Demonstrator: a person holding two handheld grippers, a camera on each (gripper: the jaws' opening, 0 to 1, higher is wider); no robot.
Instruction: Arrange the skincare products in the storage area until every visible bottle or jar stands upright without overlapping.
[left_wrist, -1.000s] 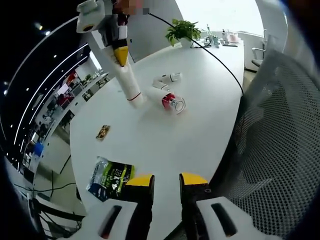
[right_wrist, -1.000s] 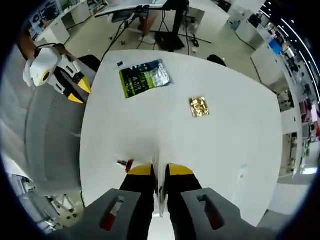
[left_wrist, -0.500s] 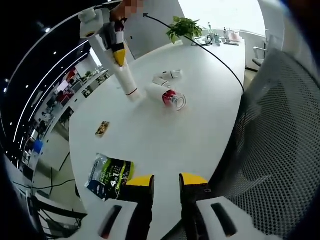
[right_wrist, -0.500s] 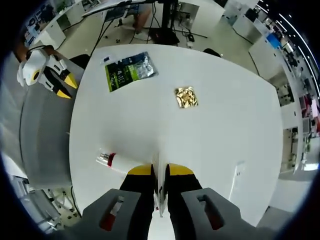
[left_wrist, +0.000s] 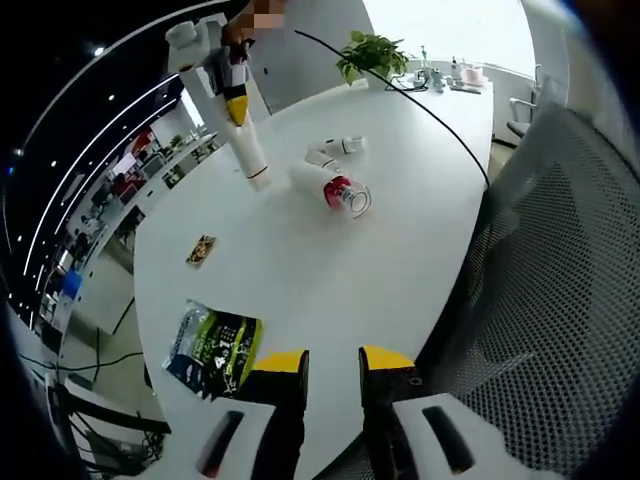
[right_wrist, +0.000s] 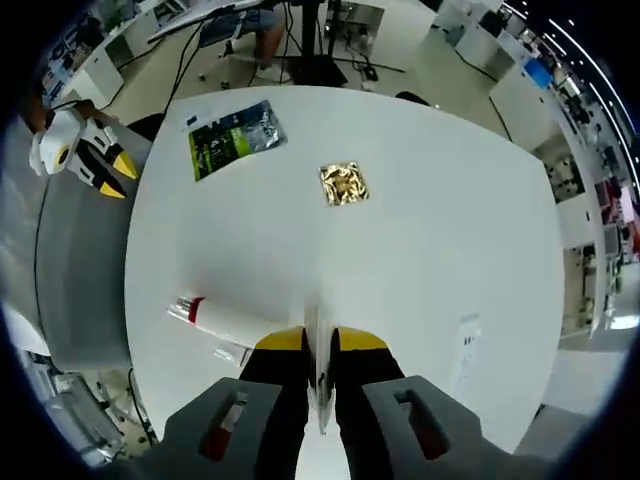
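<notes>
Right gripper (right_wrist: 319, 340), jaws clamped on a white tube (left_wrist: 250, 155) in the upper left, likely needs standing it upright; left gripper (left_wrist: 333, 362) waits, jaws apart.

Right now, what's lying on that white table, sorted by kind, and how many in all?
Green packet: 1
Gold sachet: 1
White tube, held in the right gripper: 1
Red-banded bottle, lying down: 1
Potted plant: 1
Total: 5, plus small white pieces behind the bottle, too small to count.
</notes>
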